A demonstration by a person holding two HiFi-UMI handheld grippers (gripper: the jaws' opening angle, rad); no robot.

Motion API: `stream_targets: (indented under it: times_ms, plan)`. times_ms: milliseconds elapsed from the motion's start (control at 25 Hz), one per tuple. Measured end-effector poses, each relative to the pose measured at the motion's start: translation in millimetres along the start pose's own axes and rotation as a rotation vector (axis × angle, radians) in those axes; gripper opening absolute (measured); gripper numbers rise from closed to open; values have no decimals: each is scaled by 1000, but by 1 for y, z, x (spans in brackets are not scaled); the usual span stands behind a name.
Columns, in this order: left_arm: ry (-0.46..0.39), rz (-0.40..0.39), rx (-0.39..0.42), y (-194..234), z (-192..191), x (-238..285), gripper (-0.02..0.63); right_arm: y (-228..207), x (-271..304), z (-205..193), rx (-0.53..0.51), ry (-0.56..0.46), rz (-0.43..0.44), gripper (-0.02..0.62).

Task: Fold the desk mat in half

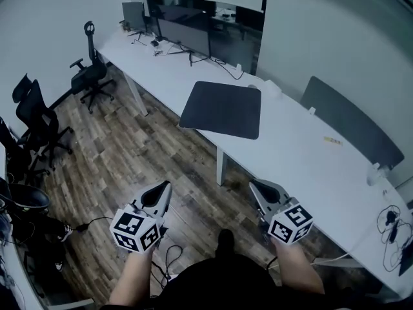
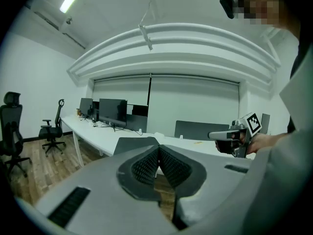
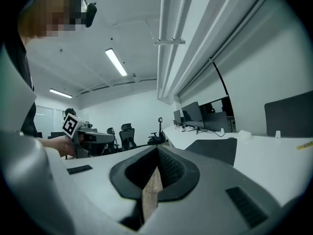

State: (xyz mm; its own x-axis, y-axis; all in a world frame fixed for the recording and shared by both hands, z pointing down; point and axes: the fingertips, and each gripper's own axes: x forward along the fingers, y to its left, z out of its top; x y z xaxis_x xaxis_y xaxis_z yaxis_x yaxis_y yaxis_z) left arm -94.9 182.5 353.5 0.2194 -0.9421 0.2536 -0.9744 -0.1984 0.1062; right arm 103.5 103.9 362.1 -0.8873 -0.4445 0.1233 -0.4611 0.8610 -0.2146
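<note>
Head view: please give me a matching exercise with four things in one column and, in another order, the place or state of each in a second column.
1. desk mat
2. left gripper
3. monitor
4. office chair

A. fingers shut, above the wooden floor
B. standing at the far end of the white desk
C. lying flat, unfolded, on the desk
D. on the floor, left of the desk

Pairs: 1-C, 2-A, 3-B, 4-D

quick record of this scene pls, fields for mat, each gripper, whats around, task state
mat: dark, flat, unfolded, on the white desk near its front edge
left gripper: shut, empty, over the floor, apart from the mat
right gripper: shut, empty, short of the desk, apart from the mat
around: monitors at the desk's far end; chairs on the floor at left
task state: fold not begun
</note>
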Motion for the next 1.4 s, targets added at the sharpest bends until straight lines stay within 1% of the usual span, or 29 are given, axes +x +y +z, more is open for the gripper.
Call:
stream_targets:
  times_ms: [80,320,520,640,840,1120,1320,1400]
  plan:
    - [20,3,9,0,3,23,8,-18,9,-4,11,14,3,2]
    - [65,-1,21,-5,8,85,8,-61,32,-13,41,44,52,2]
    - [121,25,12,4,7,114,8,-97,42,-10,61,56,59,2]
    - [144,45,12,10,3,134,8,-122,48,-17,89,68,50,2]
    - [131,51,18,19,11,159,8,-145,62,-20,104,84,52,3]
    - [104,65,42,37,30,185,8,-162,81,-6,69,90,44,3]
    - [86,68,51,62,35,201,7,-172,104,0,35,109,30,3]
    - [76,71,47,77,37,205,7,-174,116,2,24,117,30,17]
